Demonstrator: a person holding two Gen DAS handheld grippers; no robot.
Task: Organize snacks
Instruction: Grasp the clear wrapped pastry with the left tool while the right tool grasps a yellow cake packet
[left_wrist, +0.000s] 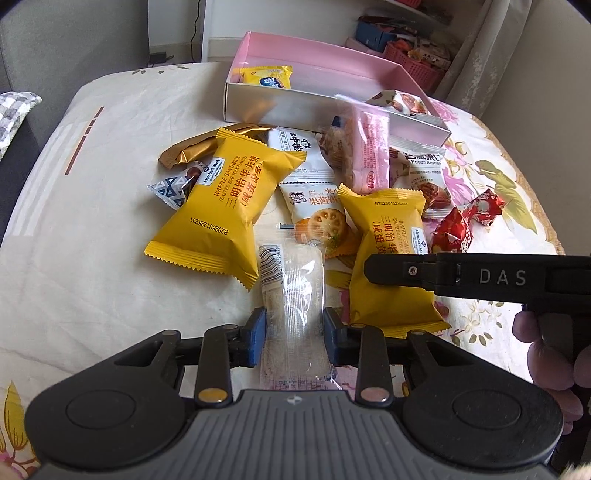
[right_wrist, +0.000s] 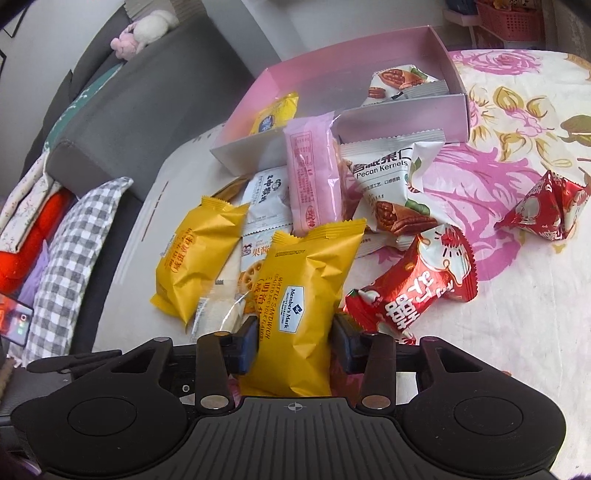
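My left gripper (left_wrist: 294, 332) is shut on a clear wrapped snack bar (left_wrist: 291, 288) that lies on the table. My right gripper (right_wrist: 294, 341) is shut on a yellow waffle sandwich packet (right_wrist: 299, 310); it also shows in the left wrist view (left_wrist: 384, 254), where my right gripper's finger (left_wrist: 399, 271) crosses it. A second yellow waffle packet (left_wrist: 225, 206) lies to the left. A pink box (left_wrist: 332, 59) at the back holds a small yellow packet (left_wrist: 266, 75) and a pecan packet (right_wrist: 399, 83).
Loose snacks lie in a pile: a pink bar (right_wrist: 314, 173), a pecan kernels packet (right_wrist: 391, 184), white biscuit packets (left_wrist: 317, 218), a gold wrapper (left_wrist: 192, 147), red packets (right_wrist: 413, 280) (right_wrist: 550, 206). A floral cloth (right_wrist: 517, 295) covers the table. A grey sofa (right_wrist: 129, 92) stands at left.
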